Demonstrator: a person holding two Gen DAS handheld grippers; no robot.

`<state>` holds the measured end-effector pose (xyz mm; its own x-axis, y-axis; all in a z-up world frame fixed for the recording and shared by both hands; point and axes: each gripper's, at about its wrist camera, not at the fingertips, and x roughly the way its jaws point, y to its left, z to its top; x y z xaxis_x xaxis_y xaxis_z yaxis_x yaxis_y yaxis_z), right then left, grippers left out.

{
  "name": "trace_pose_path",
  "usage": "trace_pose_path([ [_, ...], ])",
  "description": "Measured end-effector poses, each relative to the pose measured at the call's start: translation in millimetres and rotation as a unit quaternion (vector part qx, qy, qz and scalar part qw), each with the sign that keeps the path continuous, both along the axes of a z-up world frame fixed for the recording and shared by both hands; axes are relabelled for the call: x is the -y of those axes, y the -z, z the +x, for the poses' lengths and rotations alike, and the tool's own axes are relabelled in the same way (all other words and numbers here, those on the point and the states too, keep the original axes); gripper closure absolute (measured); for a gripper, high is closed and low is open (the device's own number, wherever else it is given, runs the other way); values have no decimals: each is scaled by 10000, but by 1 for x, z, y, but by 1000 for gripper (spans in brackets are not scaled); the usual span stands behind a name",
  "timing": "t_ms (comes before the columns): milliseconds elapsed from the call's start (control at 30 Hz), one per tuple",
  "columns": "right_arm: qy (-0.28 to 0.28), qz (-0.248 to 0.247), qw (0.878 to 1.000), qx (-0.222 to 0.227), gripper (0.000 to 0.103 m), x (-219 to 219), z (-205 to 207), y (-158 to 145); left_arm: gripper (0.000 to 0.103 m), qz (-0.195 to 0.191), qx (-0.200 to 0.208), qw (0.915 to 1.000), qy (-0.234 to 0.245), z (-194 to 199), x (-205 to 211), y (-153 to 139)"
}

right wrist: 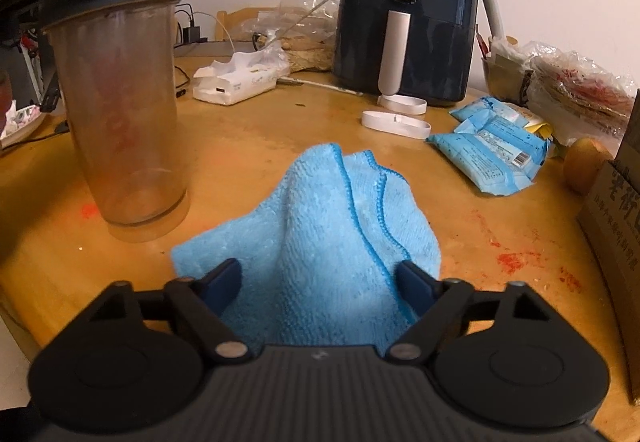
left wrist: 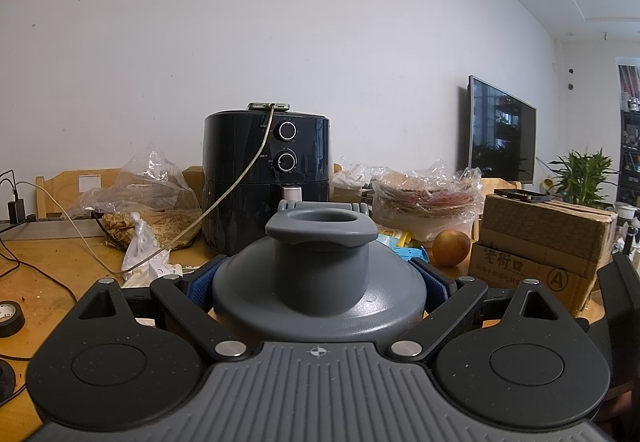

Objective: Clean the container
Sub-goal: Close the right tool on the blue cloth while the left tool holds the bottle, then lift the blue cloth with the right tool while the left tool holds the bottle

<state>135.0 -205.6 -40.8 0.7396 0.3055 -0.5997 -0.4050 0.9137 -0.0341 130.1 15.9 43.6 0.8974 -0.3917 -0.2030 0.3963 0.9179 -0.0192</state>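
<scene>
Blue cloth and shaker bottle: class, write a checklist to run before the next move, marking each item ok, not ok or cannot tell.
1. Left tool clamped on the bottle's grey lid: ok.
2. Shaker bottle upright on the table: ok.
3. Blue cloth between the right tool's fingers: ok.
4. Fingers pressing the cloth: not ok, gaps show on both sides.
5. Lid off for wiping inside: not ok, still on.
6. Bottle empty: cannot tell, walls cloudy.

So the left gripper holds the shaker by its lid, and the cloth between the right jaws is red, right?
Not quite: the cloth is blue, as the right wrist view shows. The rest holds: the left gripper clamps the shaker by its lid, and the cloth lies between the right gripper's jaws.
</scene>
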Motion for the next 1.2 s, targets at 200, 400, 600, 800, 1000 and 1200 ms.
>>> trace_pose_path([
  [200, -103, 124, 9999, 35, 66, 1, -4, -2, 8, -6, -9, 10000, 2, 1, 0, 0],
  [400, -177, 233, 9995, 106, 91, 3, -8, -1, 8, -13, -12, 10000, 5, 1, -1, 0],
  [600, -222, 337, 9989, 236, 98, 8, -12, -1, 8, -14, -20, 10000, 6, 1, -2, 0],
  [800, -211, 423, 9982, 378, 98, 13, -20, -4, 8, -11, -30, 10000, 10, 2, -2, 0],
  [1000, -428, 353, 9978, 371, 97, 21, -29, -13, 8, -9, -37, 10000, 10, 2, -1, 0],
  [1200, -560, 358, 9976, 204, 96, 26, -36, -15, 8, -8, -42, 10000, 12, 2, -2, 0],
])
